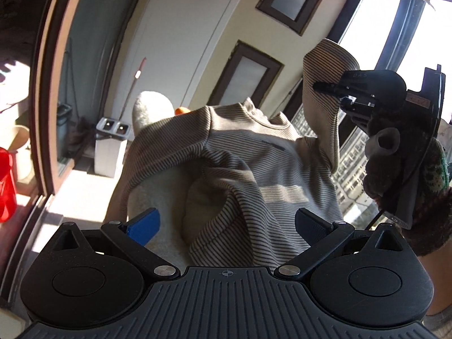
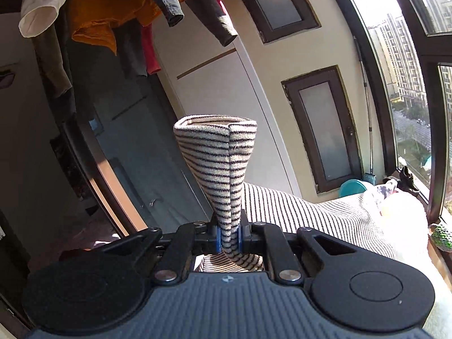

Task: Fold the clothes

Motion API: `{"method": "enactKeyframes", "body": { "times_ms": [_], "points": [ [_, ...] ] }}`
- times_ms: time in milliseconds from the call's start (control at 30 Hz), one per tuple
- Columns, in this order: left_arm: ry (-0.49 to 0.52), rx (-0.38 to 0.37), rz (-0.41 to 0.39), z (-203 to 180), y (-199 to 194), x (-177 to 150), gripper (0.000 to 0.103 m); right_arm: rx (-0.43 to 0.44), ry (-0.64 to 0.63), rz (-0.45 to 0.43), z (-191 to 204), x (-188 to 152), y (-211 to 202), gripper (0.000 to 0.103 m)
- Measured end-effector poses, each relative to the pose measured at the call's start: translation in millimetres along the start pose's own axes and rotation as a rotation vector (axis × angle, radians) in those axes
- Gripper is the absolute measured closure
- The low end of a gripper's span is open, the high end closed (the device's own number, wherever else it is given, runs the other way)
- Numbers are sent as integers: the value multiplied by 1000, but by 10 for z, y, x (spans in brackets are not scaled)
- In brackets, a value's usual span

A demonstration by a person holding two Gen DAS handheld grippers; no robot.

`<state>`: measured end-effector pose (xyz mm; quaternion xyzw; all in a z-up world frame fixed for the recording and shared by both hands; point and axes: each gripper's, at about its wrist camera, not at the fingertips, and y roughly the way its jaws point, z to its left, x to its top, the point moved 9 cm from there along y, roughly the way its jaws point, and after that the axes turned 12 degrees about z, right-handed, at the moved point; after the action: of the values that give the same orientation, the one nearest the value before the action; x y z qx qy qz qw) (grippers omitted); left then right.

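Right wrist view shows my right tongs [image 2: 229, 237] pinching the soft, light striped sweater's [image 1: 240, 152] cuff [image 2: 217, 152], left tongs [image 1: 226, 226] gaping wide; I'd grip its hem next.

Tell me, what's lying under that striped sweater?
Under the striped sweater a pale fuzzy surface shows at its left side, with something orange peeking behind. Whatever lies beneath the sweater's middle is covered.

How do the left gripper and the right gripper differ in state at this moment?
The left gripper is open, its blue pads spread wide and empty, above the striped sweater; the right gripper is shut on the sweater's sleeve. The left gripper points toward the sweater's body; the right gripper lifts the sleeve cuff upward. Both are black with blue pads.
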<state>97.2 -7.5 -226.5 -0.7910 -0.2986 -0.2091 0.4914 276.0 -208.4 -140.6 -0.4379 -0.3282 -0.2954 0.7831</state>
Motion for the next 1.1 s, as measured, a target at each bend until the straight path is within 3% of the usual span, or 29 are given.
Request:
{"method": "enactKeyframes", "body": {
  "times_ms": [233,433,600,733,933,1100],
  "points": [
    [-120,-4,-8,329,-43,22,0,3,-94,120,291,-409,319,86],
    [-188,-9,18,528,64,23,0,-48,-133,163,328,-629,617,81],
    [-197,-94,17,517,190,129,0,-8,-143,217,314,-777,674,58],
    [-190,-79,6,471,381,305,0,-23,-220,151,180,-839,283,44],
    [-133,-223,-75,135,676,693,0,-67,-309,48,-111,-930,-294,31],
    [-79,-175,-42,-75,1060,949,1,-102,-262,-8,-505,-1068,-565,27]
  ]
}}
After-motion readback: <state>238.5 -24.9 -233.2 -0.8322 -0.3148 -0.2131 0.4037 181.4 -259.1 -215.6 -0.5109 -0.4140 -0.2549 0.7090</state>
